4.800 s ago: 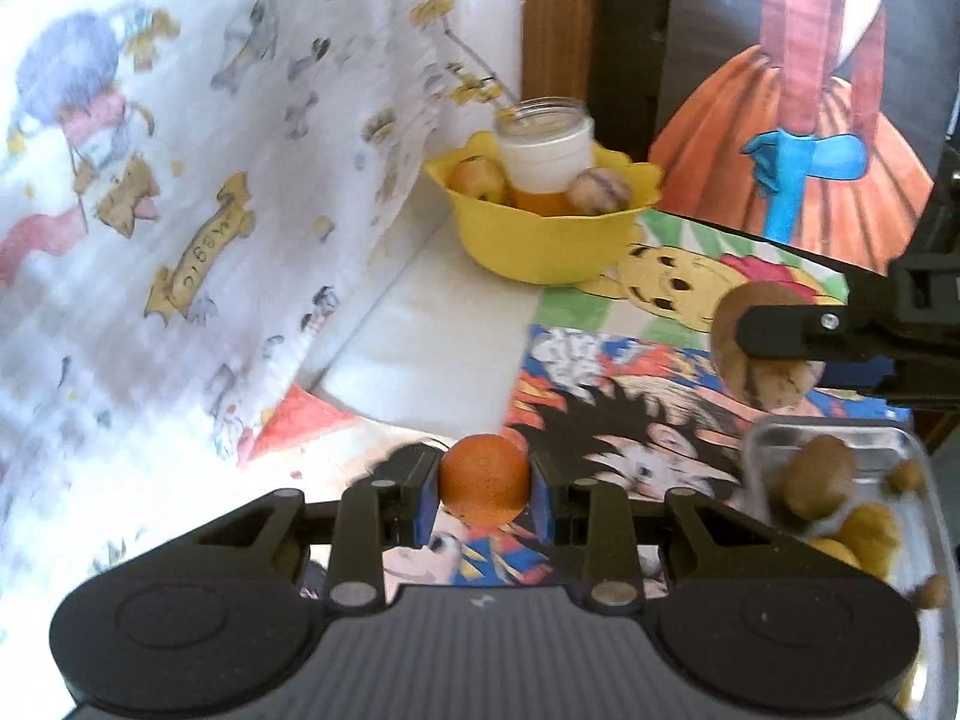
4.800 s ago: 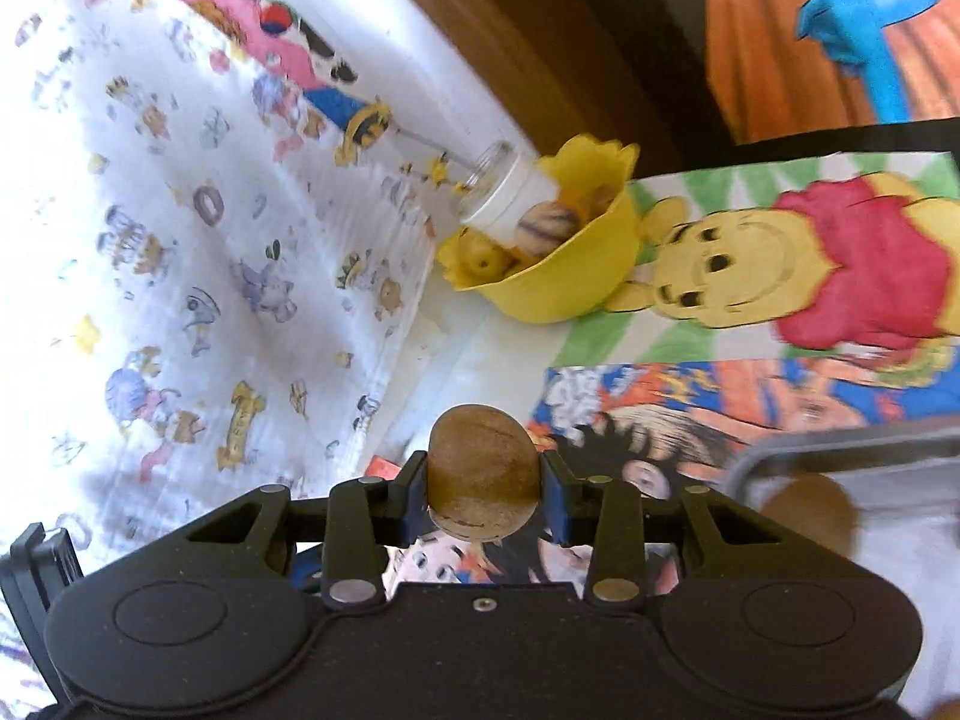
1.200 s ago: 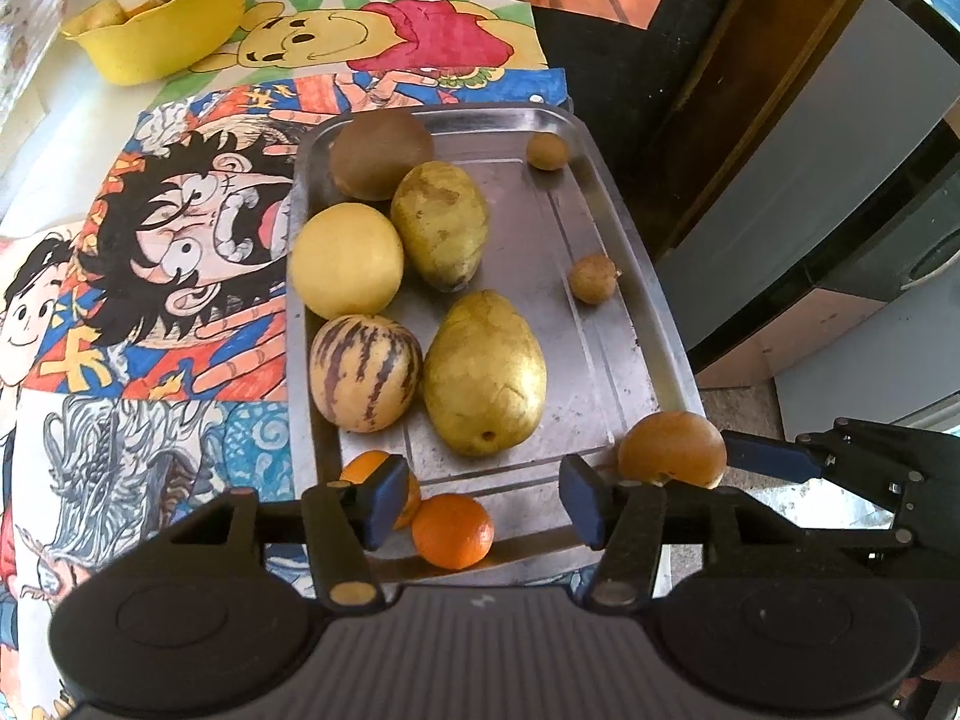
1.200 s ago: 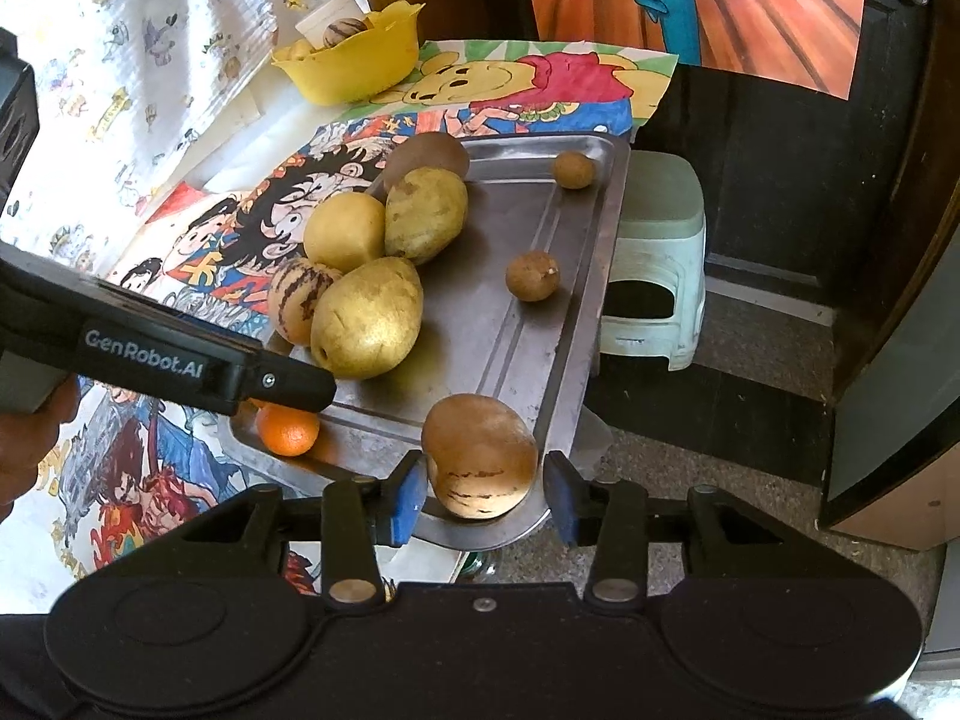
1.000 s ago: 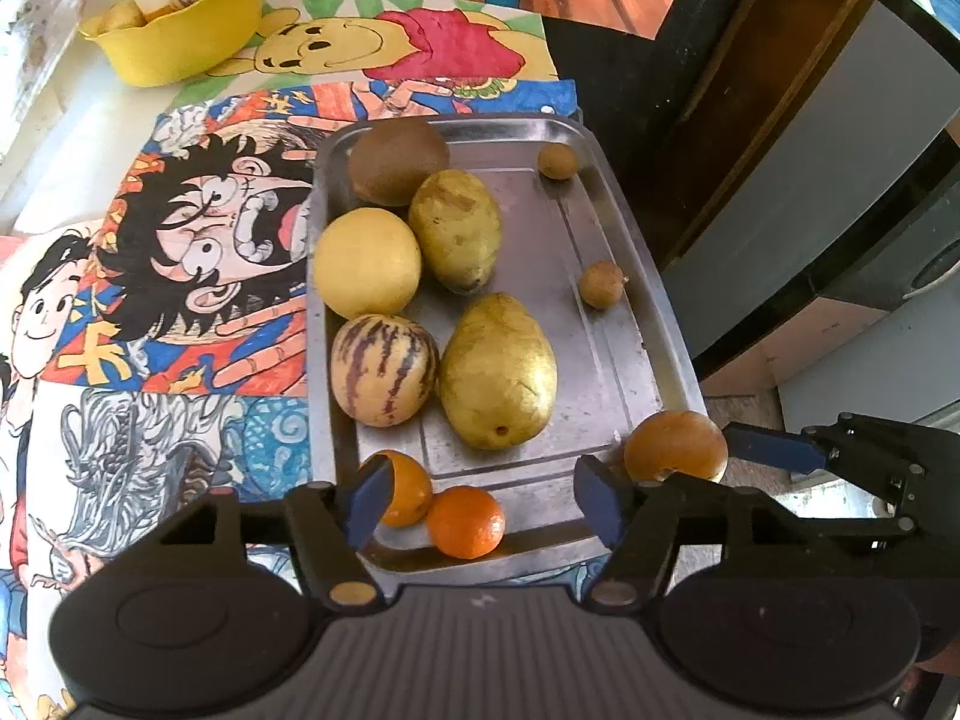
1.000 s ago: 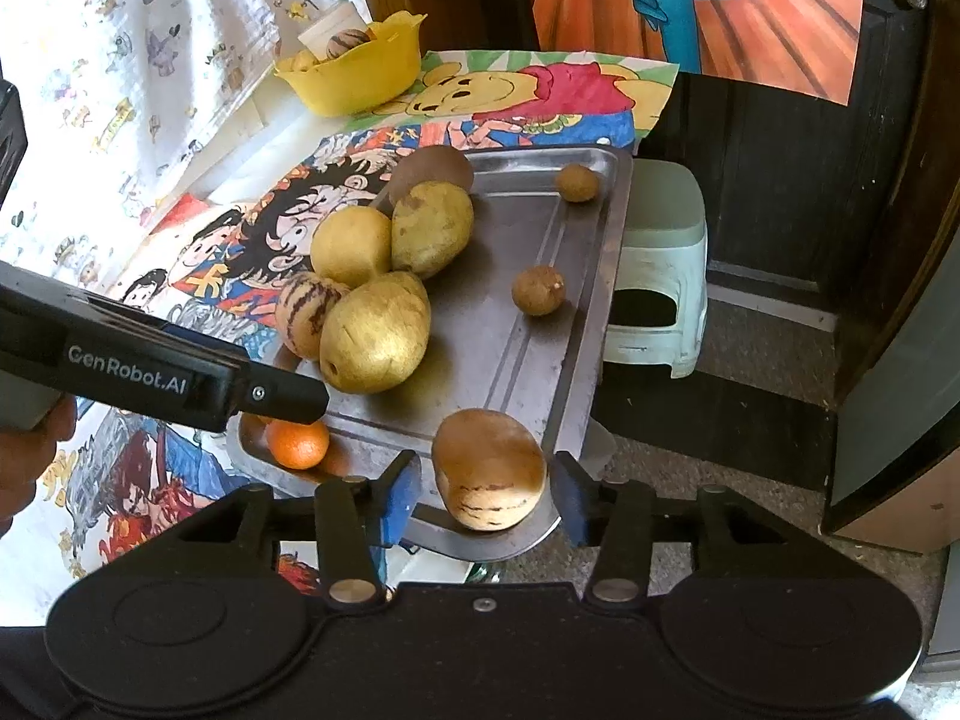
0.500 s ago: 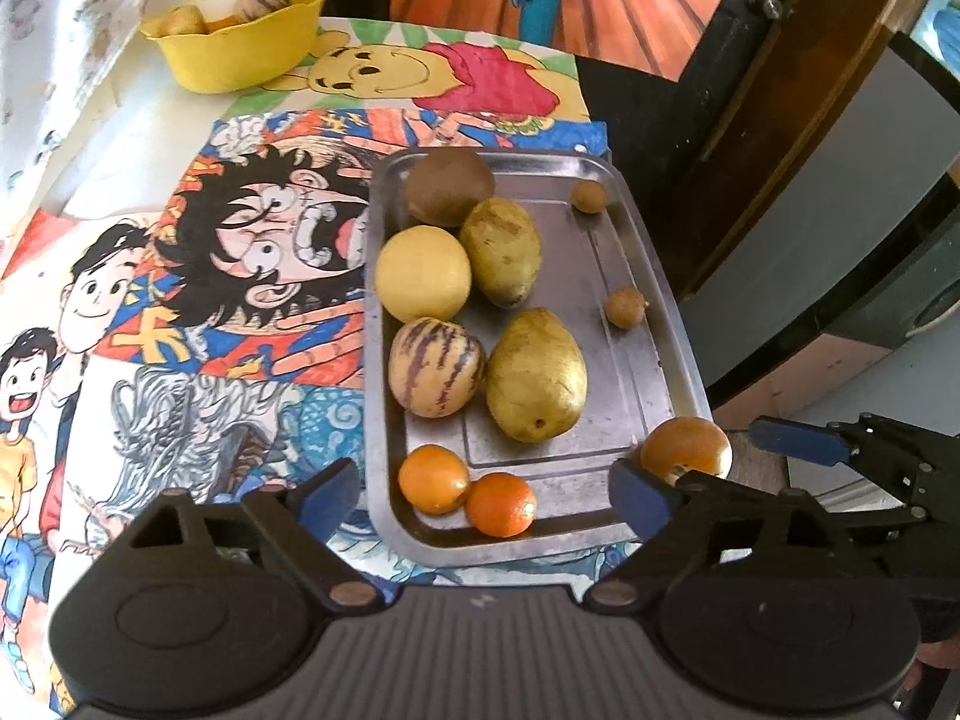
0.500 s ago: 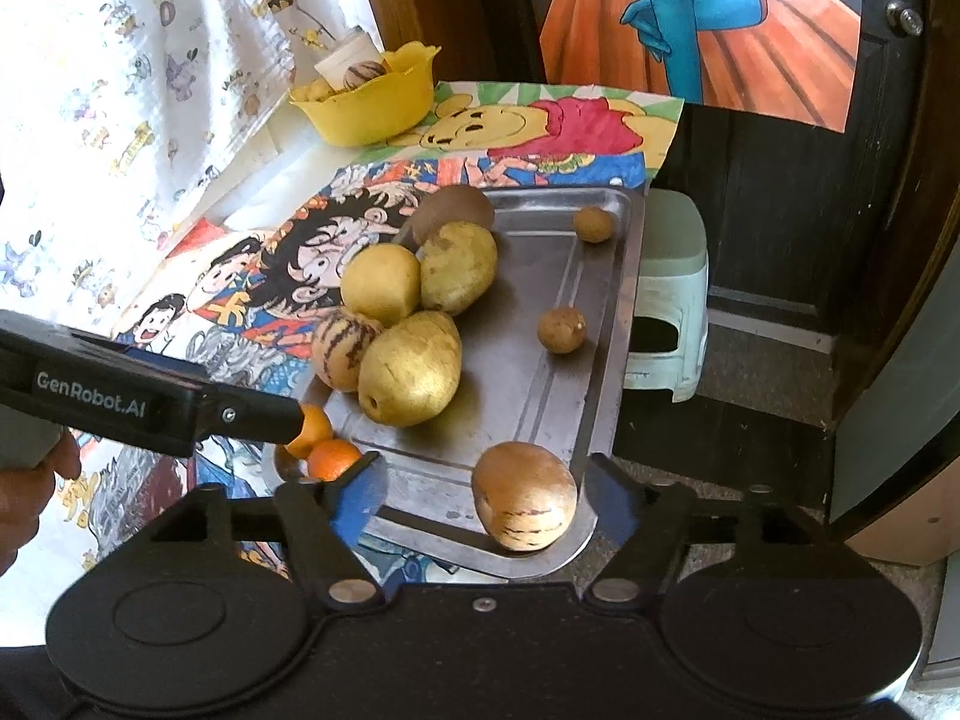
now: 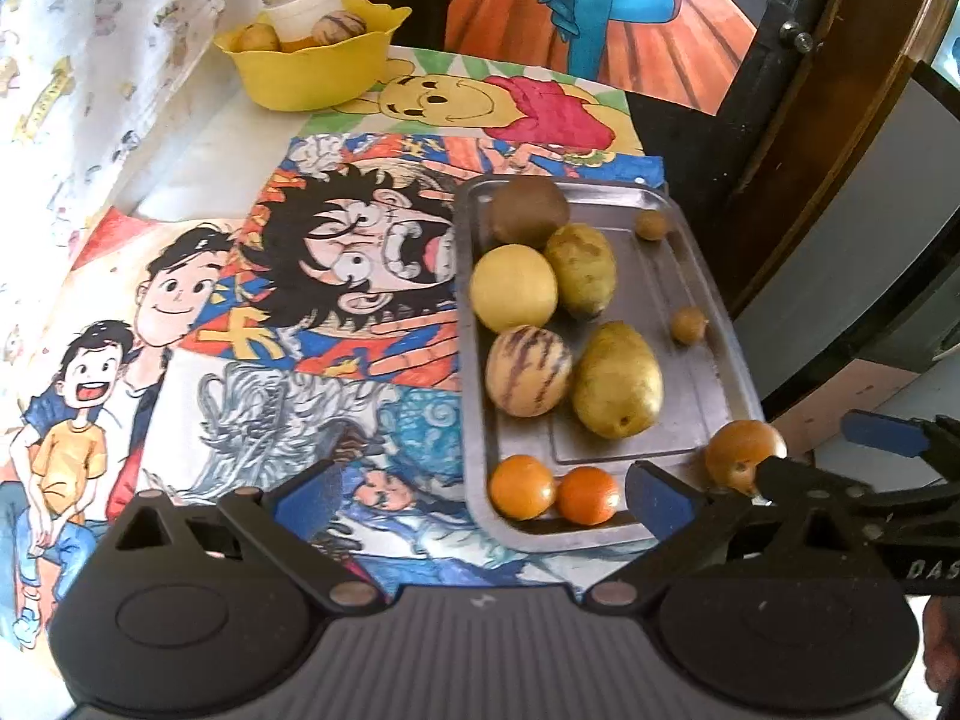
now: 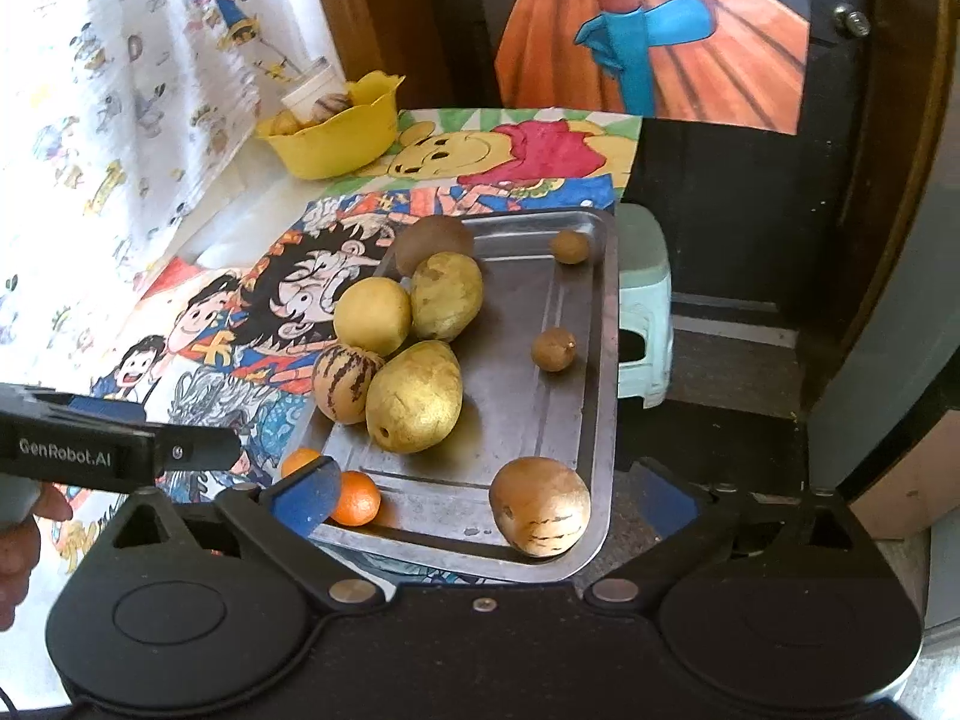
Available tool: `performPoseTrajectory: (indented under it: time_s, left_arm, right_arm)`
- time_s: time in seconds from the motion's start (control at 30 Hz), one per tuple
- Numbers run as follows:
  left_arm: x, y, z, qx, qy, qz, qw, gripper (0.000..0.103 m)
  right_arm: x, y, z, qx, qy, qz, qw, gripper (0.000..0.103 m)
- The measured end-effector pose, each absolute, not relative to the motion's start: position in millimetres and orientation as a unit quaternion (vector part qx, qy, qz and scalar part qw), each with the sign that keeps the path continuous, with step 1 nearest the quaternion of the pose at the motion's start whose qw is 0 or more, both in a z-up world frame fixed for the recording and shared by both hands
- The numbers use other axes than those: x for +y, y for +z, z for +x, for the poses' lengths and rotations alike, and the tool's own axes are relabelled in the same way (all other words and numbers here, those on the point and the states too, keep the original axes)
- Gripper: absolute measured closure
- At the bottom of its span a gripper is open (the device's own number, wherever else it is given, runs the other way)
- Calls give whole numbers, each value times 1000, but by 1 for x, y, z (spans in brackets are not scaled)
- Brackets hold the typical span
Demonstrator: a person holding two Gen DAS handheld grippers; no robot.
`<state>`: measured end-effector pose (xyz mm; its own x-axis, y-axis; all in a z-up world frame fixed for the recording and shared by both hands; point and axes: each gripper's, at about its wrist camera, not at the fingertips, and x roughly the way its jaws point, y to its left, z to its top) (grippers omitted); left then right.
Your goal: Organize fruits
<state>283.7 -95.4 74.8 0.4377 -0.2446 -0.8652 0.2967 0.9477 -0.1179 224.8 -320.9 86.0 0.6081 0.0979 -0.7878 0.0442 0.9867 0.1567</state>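
Observation:
A steel tray on the cartoon cloth holds several fruits. Two small oranges lie at its near edge. Just above them my left gripper hangs empty, its jaws opening wide. A brown striped fruit rests in the tray's near right corner. My right gripper is over it, jaws opening and pads clear of it. Further in lie two yellow-green mangoes, a yellow round fruit and a striped melon.
A yellow bowl with a jar and fruit stands at the table's far left, by a printed curtain. A pale green stool sits below the tray's right side, which overhangs the table. A dark door stands beyond.
Both grippers spread wide and drew back and up from the tray. The orange and the brown striped fruit that they held now lie free at the tray's near edge.

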Motion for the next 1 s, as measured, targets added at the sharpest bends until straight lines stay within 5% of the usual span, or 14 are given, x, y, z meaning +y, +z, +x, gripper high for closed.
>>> performPoseTrajectory:
  time_s: [1.0]
  left_arm:
    - [-55,26,141,313,-40,10,949,0]
  right_arm:
    - [-302,55,109,258,77,55,962,1]
